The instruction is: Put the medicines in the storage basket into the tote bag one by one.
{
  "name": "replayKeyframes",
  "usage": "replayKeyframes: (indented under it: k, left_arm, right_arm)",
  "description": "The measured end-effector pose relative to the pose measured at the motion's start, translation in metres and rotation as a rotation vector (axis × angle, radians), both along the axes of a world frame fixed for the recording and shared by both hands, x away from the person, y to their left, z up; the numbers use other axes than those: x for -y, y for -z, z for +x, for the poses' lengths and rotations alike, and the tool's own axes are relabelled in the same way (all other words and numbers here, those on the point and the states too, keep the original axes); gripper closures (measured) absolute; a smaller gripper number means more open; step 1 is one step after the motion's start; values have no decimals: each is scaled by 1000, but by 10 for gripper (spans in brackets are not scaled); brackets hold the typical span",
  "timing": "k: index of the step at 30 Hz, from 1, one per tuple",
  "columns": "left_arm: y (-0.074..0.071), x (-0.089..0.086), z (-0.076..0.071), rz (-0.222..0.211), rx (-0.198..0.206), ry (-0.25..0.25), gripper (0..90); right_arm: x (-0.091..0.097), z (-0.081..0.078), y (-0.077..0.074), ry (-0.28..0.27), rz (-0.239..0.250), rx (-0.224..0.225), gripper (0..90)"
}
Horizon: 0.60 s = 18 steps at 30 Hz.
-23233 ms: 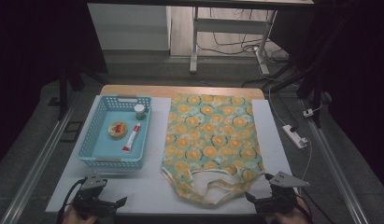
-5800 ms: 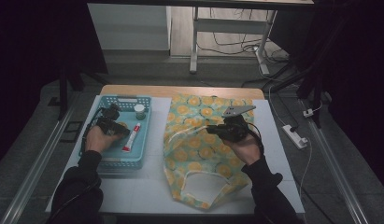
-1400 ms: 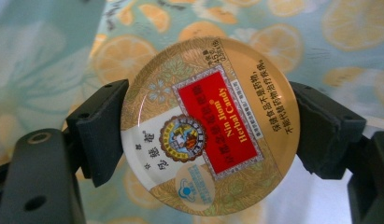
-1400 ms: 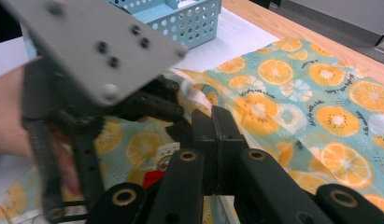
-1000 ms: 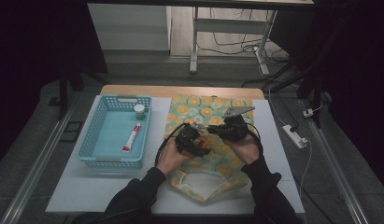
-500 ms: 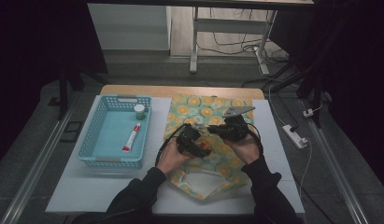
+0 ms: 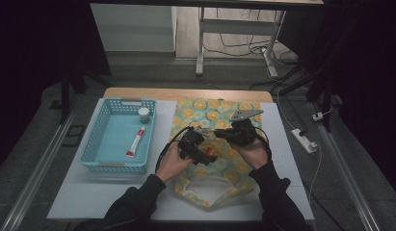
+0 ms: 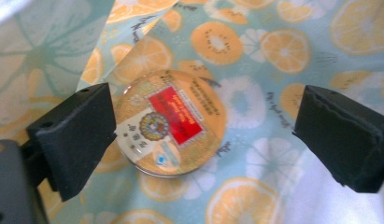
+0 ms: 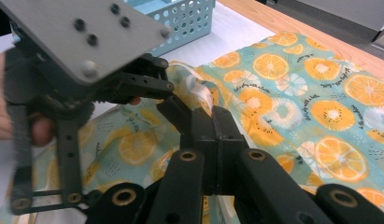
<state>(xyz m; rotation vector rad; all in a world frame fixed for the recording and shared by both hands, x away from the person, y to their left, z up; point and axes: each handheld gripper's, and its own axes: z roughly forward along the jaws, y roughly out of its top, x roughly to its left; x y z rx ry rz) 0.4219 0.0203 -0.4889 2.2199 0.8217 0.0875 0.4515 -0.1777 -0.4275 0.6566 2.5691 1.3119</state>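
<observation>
A cloth bag [image 7: 219,185] printed with orange slices lies on the white table, its mouth toward the person. Inside it rests a round tin [image 8: 168,123] with a red label. My left gripper [image 8: 203,135] hangs over the tin, and its jaws have just been opening. They stand wide apart with the tin below and between them, close to the left pad [image 8: 73,140]. In the high view the left gripper [image 7: 201,149] is above the bag's middle. My right gripper [image 9: 213,126] is shut on the bag's upper edge [image 9: 199,93] and holds it lifted, as the high view [image 7: 222,134] also shows.
A light blue basket [image 7: 97,144] stands left of the bag with a red and white tube [image 7: 136,142] and a small green-lidded jar [image 7: 144,114] in it. The left gripper's grey plate [image 9: 82,37] looms close to the right gripper. A power strip [image 7: 304,139] lies beyond the table's right edge.
The left gripper has risen slightly over the bag and its jaws have spread. The right gripper has kept still on the bag's edge.
</observation>
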Motion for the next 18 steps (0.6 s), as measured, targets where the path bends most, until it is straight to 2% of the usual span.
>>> replayKeyframes:
  k: [8,18]
  left_arm:
    - [-9,-9,-11,-35,-18,11,35]
    - [-20,-28,-25,-47,-17,14,18]
  right_arm:
    - [0,0,0,0,2,2,900]
    - [1,1,1,5,6,-3,900]
